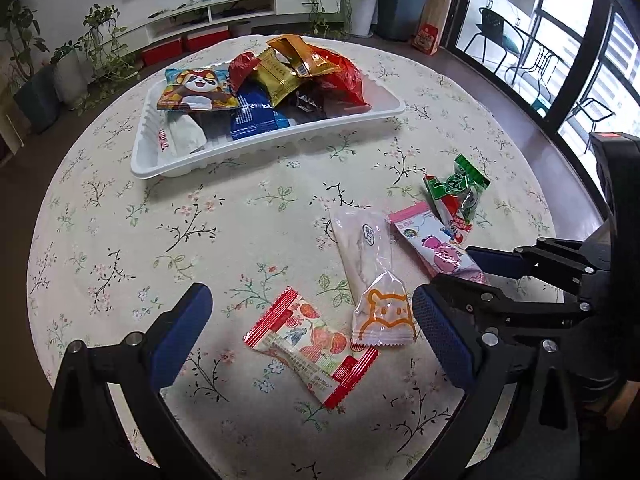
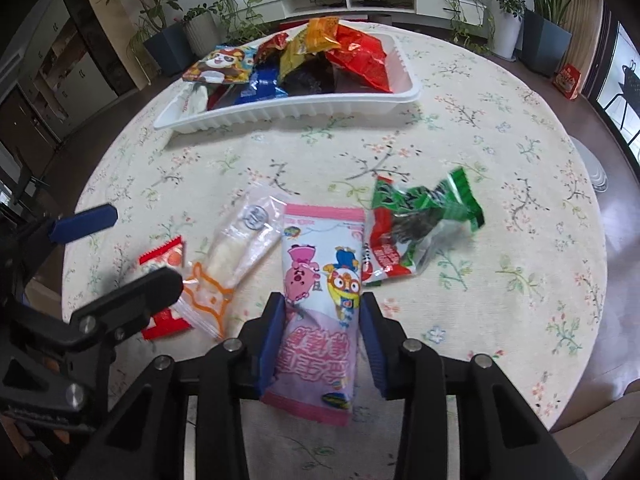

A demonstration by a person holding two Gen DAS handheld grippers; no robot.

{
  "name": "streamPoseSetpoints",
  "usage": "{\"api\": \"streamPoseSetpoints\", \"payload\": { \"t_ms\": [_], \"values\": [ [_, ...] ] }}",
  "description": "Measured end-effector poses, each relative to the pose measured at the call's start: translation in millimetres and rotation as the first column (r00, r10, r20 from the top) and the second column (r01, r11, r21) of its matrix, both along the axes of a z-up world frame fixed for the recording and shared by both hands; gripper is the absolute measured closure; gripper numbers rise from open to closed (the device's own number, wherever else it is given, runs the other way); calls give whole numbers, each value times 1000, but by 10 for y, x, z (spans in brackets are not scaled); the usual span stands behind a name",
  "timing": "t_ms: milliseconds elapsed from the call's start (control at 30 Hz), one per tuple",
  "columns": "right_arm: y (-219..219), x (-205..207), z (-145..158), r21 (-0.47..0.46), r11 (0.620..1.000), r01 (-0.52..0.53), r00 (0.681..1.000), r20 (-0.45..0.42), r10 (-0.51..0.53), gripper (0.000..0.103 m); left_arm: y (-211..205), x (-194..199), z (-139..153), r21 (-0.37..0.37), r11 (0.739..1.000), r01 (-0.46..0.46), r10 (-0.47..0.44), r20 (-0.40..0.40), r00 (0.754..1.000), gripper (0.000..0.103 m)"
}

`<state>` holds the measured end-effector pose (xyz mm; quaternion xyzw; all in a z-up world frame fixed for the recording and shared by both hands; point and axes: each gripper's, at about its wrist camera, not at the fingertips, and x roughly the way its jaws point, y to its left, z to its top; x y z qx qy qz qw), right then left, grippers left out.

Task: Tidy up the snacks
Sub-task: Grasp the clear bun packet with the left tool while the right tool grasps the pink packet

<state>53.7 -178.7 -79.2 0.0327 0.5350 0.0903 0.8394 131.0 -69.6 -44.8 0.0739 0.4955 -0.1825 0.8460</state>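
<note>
My right gripper (image 2: 322, 320) is shut on the pink cartoon snack pack (image 2: 320, 280), which also shows in the left wrist view (image 1: 436, 248). My left gripper (image 1: 312, 312) is open and empty above a red-and-white strawberry pack (image 1: 312, 344), beside a clear pack with an orange bear print (image 1: 384, 316). A green-and-red pack (image 2: 416, 232) lies just right of the pink one. A white tray (image 1: 264, 148) at the back holds several snacks, among them a panda pack (image 1: 196, 88) and a red bag (image 1: 340, 72).
The round table has a floral cloth (image 1: 160, 240). Its edge curves close on the left and right. Potted plants (image 2: 160, 12) and a TV cabinet (image 1: 224, 12) stand beyond the table. The left gripper's arm (image 2: 80, 320) crosses the right wrist view's lower left.
</note>
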Motion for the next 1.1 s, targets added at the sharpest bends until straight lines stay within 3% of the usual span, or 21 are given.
{"api": "streamPoseSetpoints", "payload": {
  "t_ms": [133,200,267,667,1100],
  "values": [
    [-99,-45,1,-6,1000,3,1000,-6,-3,63,-160,107,-70,26,999,35,-35,-24,999,11],
    [-126,-65,3,-1,1000,0,1000,-6,0,63,-236,166,-133,42,998,56,-54,-45,998,29],
    [-137,-79,4,9,1000,-3,1000,-6,3,63,-290,219,-199,42,996,73,-70,-75,995,33],
    [-99,-121,3,-1,999,-48,999,-10,48,63,-482,336,-398,88,988,127,-112,-149,982,35],
    [-73,-149,-2,-27,998,-60,998,-26,59,62,-476,344,-396,84,987,139,-127,-134,983,40]
  ]
}}
